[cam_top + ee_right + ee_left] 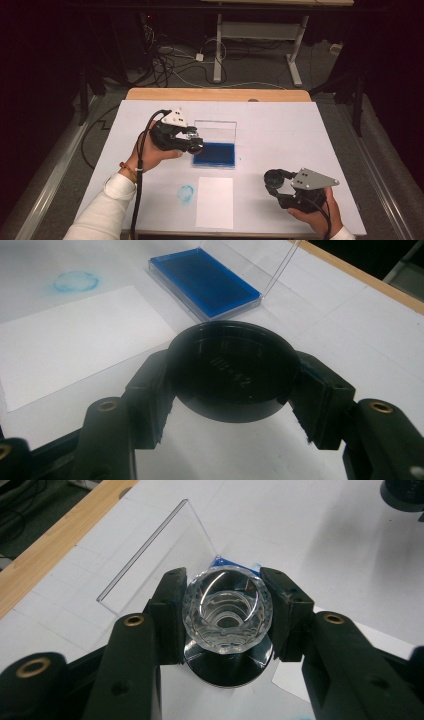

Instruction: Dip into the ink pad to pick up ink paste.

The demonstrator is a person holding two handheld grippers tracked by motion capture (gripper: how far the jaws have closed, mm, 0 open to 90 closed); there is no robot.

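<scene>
A: Left gripper (192, 140) status?
B: Jaws pinched on a clear faceted stamp (227, 609), gripped by its crystal handle, one pad on each side. A dark shiny round base is seen below the handle in the left gripper view. Held at the left edge of the ink pad case (215, 155), just beside the blue pad.
A: Case?
B: Open, clear lid (216, 131) stood upright at the far side. Blue pad (206, 282) exposed, lying flat on the white-covered table (280, 130).
A: Right gripper (278, 186)?
B: Closed on a black round cap (232, 372), clamped across its rim by both pads. Embossed marking is seen on the cap, not legible. Held near the table's right front, well apart from the case.
A: Anything else on the table?
B: White paper sheet (214, 201) at the front centre, in front of the case. A faint blue ring mark (186, 194) is printed just left of the sheet
</scene>
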